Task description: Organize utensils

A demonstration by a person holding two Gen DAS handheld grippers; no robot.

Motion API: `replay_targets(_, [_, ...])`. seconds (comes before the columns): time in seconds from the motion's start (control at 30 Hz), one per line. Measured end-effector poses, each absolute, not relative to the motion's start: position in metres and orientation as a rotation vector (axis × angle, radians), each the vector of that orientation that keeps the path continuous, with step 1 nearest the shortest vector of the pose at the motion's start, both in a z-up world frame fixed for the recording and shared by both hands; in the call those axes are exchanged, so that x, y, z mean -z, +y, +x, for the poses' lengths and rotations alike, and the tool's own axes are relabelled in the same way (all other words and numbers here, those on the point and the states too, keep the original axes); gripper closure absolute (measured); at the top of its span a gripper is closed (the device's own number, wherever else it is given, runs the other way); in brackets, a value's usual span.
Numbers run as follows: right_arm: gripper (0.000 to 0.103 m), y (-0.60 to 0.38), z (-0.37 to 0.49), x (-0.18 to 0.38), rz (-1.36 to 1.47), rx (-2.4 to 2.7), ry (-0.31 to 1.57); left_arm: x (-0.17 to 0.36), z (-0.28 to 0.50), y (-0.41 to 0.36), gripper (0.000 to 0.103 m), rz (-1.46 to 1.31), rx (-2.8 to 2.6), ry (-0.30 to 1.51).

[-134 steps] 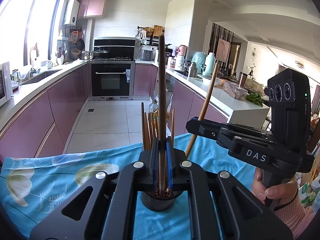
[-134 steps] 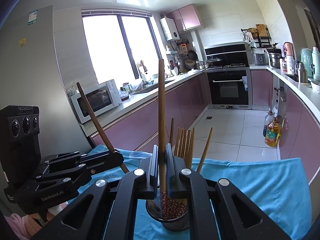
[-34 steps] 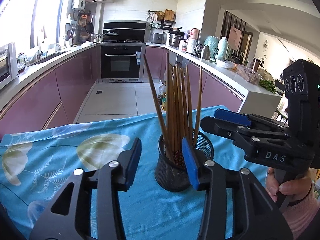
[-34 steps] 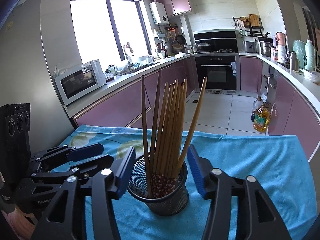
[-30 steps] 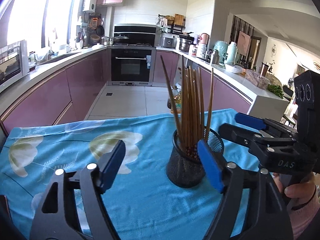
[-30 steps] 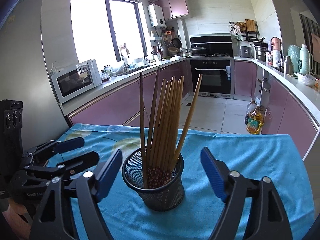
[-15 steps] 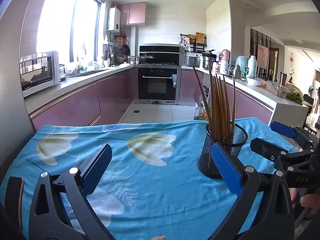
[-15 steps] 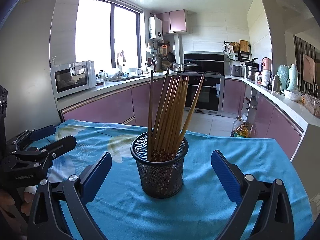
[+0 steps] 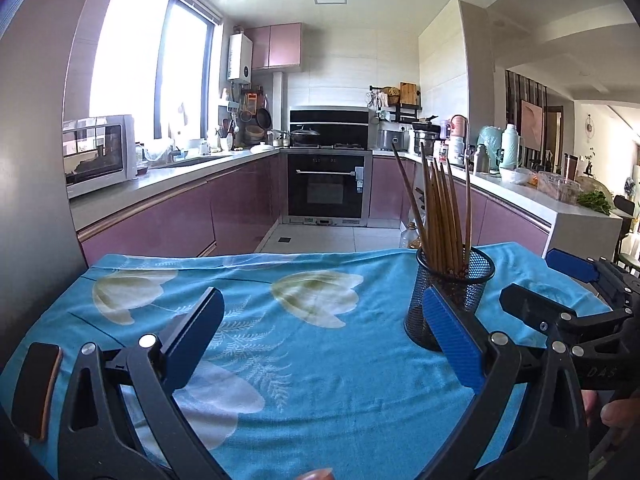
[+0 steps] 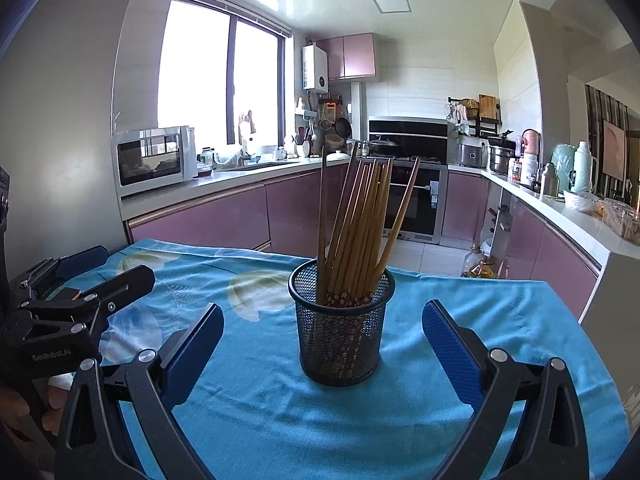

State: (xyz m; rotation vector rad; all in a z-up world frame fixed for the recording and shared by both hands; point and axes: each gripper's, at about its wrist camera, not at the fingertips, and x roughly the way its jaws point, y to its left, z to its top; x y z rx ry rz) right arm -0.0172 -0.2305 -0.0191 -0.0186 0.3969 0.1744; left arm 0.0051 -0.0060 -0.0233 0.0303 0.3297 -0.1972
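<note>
A black mesh holder (image 10: 340, 328) stands upright on the blue flowered cloth (image 10: 480, 304), with several wooden chopsticks (image 10: 360, 232) leaning in it. My right gripper (image 10: 320, 344) is wide open and empty, level with the holder, which sits between and beyond its blue pads (image 10: 452, 356). In the left wrist view the holder (image 9: 454, 288) and chopsticks (image 9: 440, 216) stand at the right, just behind my right pad (image 9: 452, 336). My left gripper (image 9: 320, 344) is wide open and empty over bare cloth (image 9: 280, 360). The other gripper (image 9: 568, 300) shows at the far right.
The table's far edge (image 9: 248, 256) drops to the kitchen floor, with purple cabinets (image 9: 160, 220) and an oven (image 9: 326, 188) beyond. A counter (image 10: 560, 208) with bottles runs along the right. The left gripper (image 10: 76, 284) shows at the left of the right wrist view.
Both grippers let go of the chopsticks they held over the holder, opened wide and drew back. The left gripper has drifted left, so the holder now sits at its right.
</note>
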Motion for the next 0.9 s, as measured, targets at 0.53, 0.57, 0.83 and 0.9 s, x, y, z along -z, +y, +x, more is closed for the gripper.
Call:
replay_targets(0.53, [0.007, -0.227, -0.026, 0.020, -0.010, -0.176, 0.383, 0.018, -0.005, -0.004, 0.005, 0.019, 0.193, 0.319])
replay_targets(0.57, [0.007, -0.227, -0.026, 0.019, -0.009, -0.176, 0.383, 0.019, -0.005, -0.004, 0.005, 0.018, 0.192, 0.319])
replay_targets(0.83, [0.007, -0.227, -0.028, 0.019, -0.003, -0.169, 0.380, 0.015, -0.010, -0.002, 0.005, 0.017, 0.184, 0.307])
replay_targets(0.9, [0.007, -0.227, -0.029, 0.019, -0.001, -0.166, 0.379, 0.015, -0.011, -0.002, 0.005, 0.017, 0.183, 0.307])
